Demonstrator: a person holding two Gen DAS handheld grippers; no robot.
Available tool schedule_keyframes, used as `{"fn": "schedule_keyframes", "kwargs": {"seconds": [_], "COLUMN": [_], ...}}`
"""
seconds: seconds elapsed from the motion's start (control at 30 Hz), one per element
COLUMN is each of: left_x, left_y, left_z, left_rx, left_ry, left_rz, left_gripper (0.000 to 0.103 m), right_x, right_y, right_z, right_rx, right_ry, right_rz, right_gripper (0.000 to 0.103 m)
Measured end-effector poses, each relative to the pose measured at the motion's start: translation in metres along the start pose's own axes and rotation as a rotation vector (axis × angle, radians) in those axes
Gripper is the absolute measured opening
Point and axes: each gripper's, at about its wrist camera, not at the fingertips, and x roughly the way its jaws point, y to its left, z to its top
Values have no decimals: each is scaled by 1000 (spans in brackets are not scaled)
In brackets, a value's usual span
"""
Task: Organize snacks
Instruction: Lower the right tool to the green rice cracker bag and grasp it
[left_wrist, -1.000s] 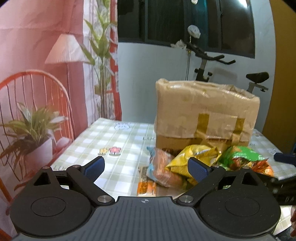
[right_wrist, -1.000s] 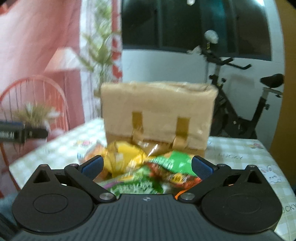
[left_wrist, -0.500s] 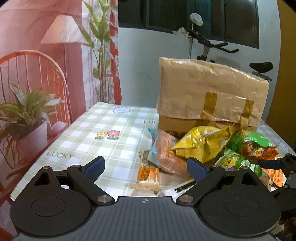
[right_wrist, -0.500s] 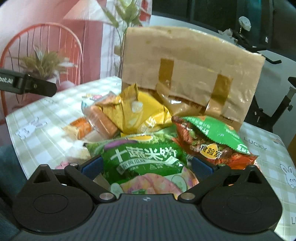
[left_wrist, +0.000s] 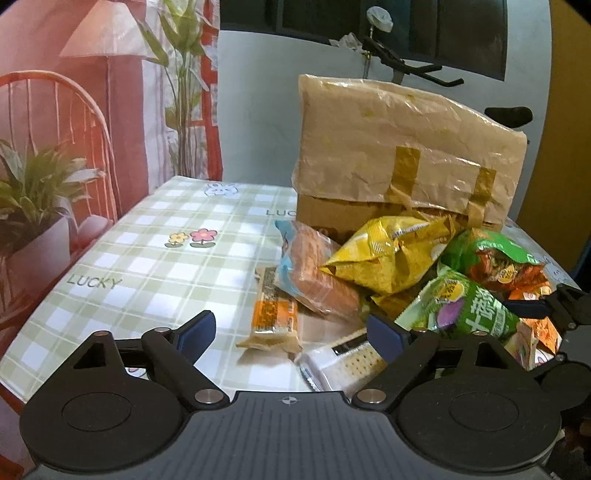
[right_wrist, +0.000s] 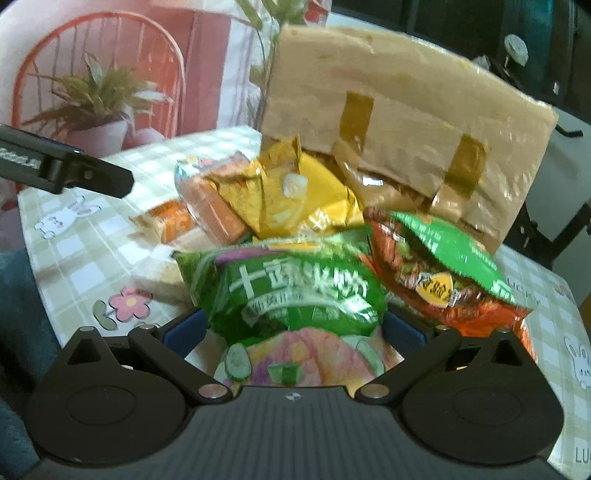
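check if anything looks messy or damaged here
Nothing is spilled or torn. The snacks lie in a loose heap against the cardboard box, the yellow bag overlapping the wafer pack. The box's wrapping looks crumpled.

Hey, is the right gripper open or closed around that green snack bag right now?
Open. The right gripper has its blue pads spread on either side of the green snack bag, not visibly squeezing it.

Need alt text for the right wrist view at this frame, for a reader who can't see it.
The open right gripper straddles a green snack bag lying atop a pink packet, its fingers on either side. Behind sit a yellow bag, a green and orange bag and a taped cardboard box on a checked tablecloth.
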Motion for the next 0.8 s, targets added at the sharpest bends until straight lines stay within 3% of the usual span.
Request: {"fn": "schedule_keyframes", "kwargs": {"seconds": [0.13, 0.4, 0.8], "left_x": [2, 7, 3], "left_y": [0, -2, -1], "left_z": [-4, -7, -8], "left_rx": [-1, 6, -12], "left_ry": [5, 35, 24], "left_rz": [-9, -15, -23], "left_gripper": [86, 76, 73], "right_x": [3, -14, -45], "right_y": [2, -5, -7], "right_z": [-2, -11, -3], "right_rx": [4, 75, 133], "right_ry": [-5, -83, -172], "right_rz": [-20, -9, 101], "right_gripper": [103, 79, 75]}}
